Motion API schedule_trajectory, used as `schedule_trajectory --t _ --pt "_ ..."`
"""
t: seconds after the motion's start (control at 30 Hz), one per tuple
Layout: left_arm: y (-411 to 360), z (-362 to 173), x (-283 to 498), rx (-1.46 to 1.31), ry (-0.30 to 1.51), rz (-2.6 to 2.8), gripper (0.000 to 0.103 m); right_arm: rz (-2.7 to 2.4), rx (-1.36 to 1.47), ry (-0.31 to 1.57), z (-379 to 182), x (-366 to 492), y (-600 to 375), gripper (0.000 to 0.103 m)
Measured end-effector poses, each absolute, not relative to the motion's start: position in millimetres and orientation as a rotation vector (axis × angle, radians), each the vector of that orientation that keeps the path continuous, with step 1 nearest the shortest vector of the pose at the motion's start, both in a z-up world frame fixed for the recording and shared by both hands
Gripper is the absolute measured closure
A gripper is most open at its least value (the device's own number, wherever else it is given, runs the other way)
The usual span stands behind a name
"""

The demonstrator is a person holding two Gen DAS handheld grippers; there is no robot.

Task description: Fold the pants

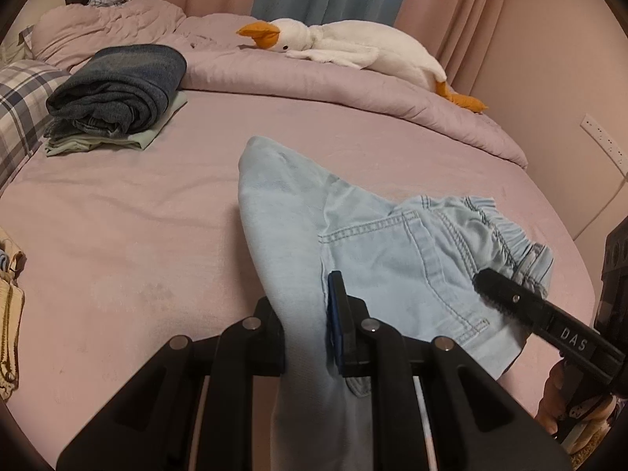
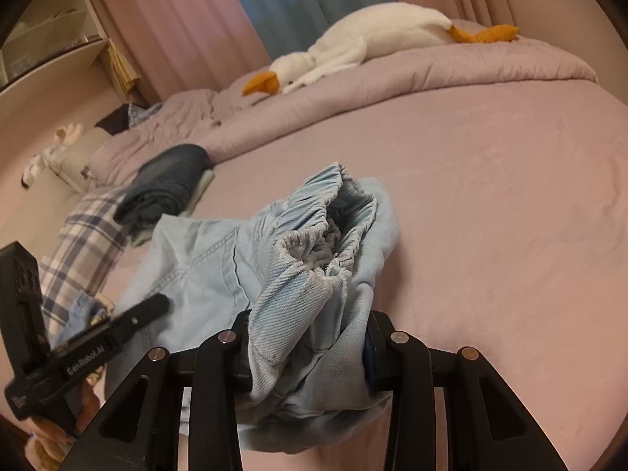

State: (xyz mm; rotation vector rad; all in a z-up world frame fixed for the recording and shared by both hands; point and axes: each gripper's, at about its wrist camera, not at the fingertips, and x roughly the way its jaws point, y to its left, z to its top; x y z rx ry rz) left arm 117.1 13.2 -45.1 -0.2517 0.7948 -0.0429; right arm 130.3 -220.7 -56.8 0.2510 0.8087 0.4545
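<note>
Gripping the light-blue denim pants (image 1: 392,259) at frame center over the pink bed (image 1: 137,235), your left gripper (image 1: 304,337) clamps a leg fold, your right gripper (image 2: 310,353) the elastic waistband

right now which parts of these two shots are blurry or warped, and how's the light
Left wrist view: dim, warm pinkish light, strong fisheye bending of the bed; pale pants sharp further out, soft where the left gripper clamps them. Right wrist view: same light; bunched waistband fairly sharp in the right gripper, dark folded jeans and plush goose slightly soft.
</note>
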Motion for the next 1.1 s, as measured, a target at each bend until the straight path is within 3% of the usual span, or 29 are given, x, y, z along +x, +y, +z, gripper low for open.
schedule_trajectory --t 0.33,0.5,0.57,0.6,0.63,0.7,0.83,0.97,1.03,1.1 --pt "20.2 -81.1 124.8 -0.280 0.900 -0.025 0.084 0.407 0.223 0.929 -82.4 139.1 -219.9 0.064" --pt "24.3 -93.8 122.3 -0.329 0.947 0.006 0.075 0.377 0.235 0.984 -90.7 141.2 -223.6 0.056" --pt "26.3 -93.1 119.7 -0.350 0.954 0.020 0.068 0.366 0.248 1.006 -93.8 143.5 -226.9 0.050" --pt "27.2 -92.5 118.5 -0.351 0.962 0.034 0.057 0.357 0.254 1.014 -93.9 143.3 -228.9 0.045" --pt "27.8 -91.0 117.0 -0.347 0.968 0.050 0.053 0.347 0.265 1.020 -92.4 142.0 -232.2 0.042" --pt "27.5 -82.6 108.5 -0.337 0.958 0.063 0.051 0.339 0.257 1.012 -88.6 139.2 -235.0 0.041" --pt "21.3 -57.2 81.5 -0.314 0.891 0.057 0.023 0.307 0.216 0.969 -75.6 126.7 -242.9 0.036" --pt "17.5 -30.7 53.6 -0.302 0.801 0.079 0.013 0.299 0.211 0.891 -54.4 107.2 -254.5 0.033" --pt "15.9 -18.6 38.6 -0.306 0.755 0.104 0.000 0.298 0.214 0.843 -44.1 96.3 -260.6 0.023" --pt "14.6 -11.0 29.6 -0.302 0.721 0.120 0.001 0.305 0.211 0.803 -36.9 87.1 -263.8 0.019"
